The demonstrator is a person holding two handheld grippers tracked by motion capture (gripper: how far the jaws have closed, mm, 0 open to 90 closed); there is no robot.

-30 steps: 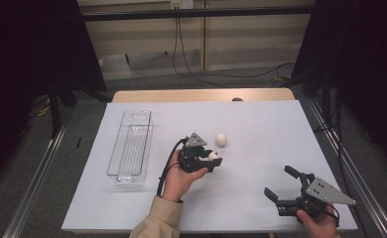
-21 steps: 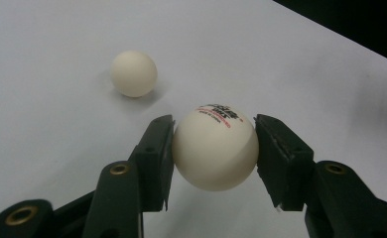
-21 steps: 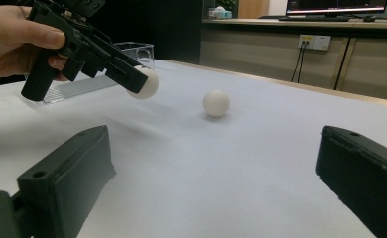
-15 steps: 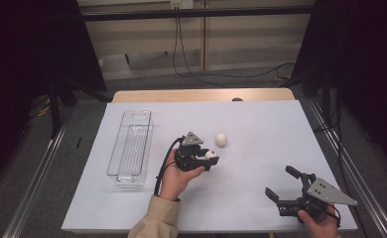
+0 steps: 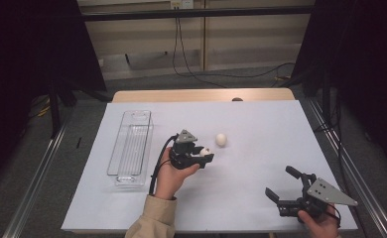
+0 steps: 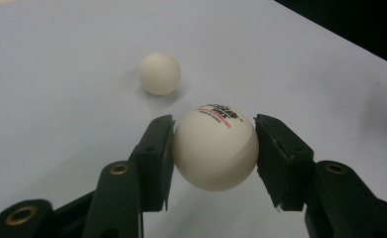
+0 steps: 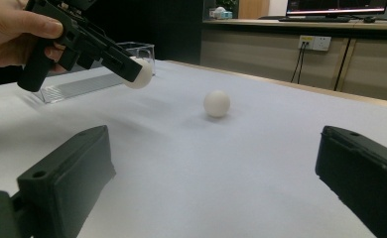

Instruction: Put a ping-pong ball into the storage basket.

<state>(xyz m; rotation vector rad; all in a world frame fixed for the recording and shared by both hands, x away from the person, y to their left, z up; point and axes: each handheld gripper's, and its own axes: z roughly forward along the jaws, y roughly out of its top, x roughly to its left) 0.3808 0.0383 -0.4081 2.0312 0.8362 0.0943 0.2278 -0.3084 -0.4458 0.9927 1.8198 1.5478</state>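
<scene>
left tongs (image 6: 215, 130) clenched on a ball (image 6: 215, 147), pads square on its widest part so it can't squirt out, and it's lifted clear of the table (image 5: 261, 124) — my guess is it's headed for the clear tray (image 5: 130, 148) off to their left. second ball (image 5: 221, 139) sits loose on the table just beyond the jaw tips, apart from the held one, likely next in line. right tongs (image 5: 290, 186) released, jaws wide with nothing between, parked low and well off to the right, probably just keeping out of the way.
</scene>
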